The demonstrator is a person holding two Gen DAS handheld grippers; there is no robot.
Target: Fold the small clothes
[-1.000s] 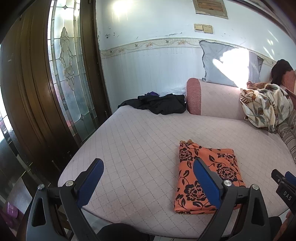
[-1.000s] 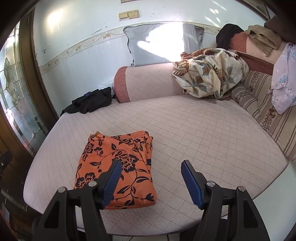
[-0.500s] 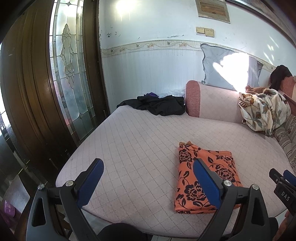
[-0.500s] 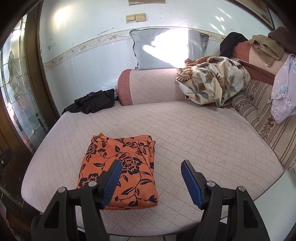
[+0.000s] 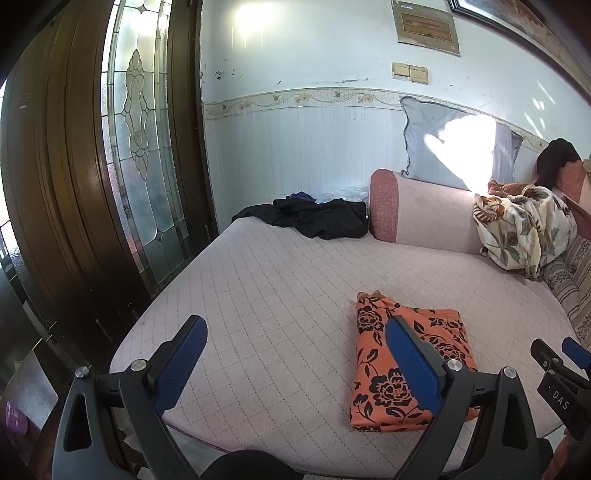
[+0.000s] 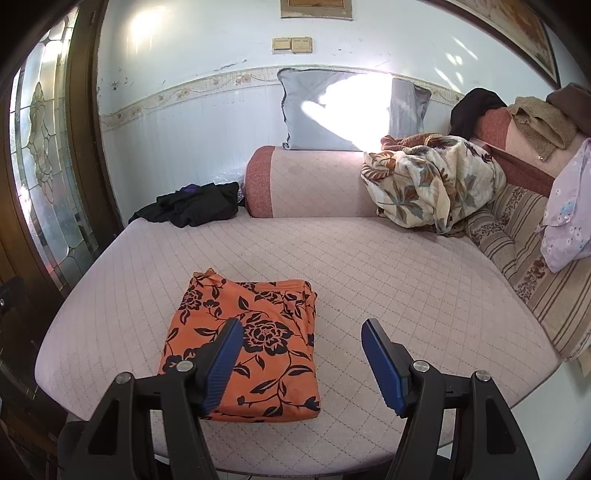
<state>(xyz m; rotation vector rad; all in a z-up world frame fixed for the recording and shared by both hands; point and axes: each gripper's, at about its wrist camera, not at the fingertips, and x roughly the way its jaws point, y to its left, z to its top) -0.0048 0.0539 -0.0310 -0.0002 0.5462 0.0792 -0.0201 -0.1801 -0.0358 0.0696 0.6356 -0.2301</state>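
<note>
Both tongs [image 5: 295,363] [image 6: 301,356] gape empty; only the right view shows the lilac cloth [image 6: 567,218].

I can read just one word, "DAS", in white letters on a small black part of my right gripper [image 5: 561,373], which pokes in at the right edge of my left camera's view. There is a brown plaque [image 5: 426,26] high on the wall with lines of writing on it, but the letters are too small and blurry for me to read.
</note>
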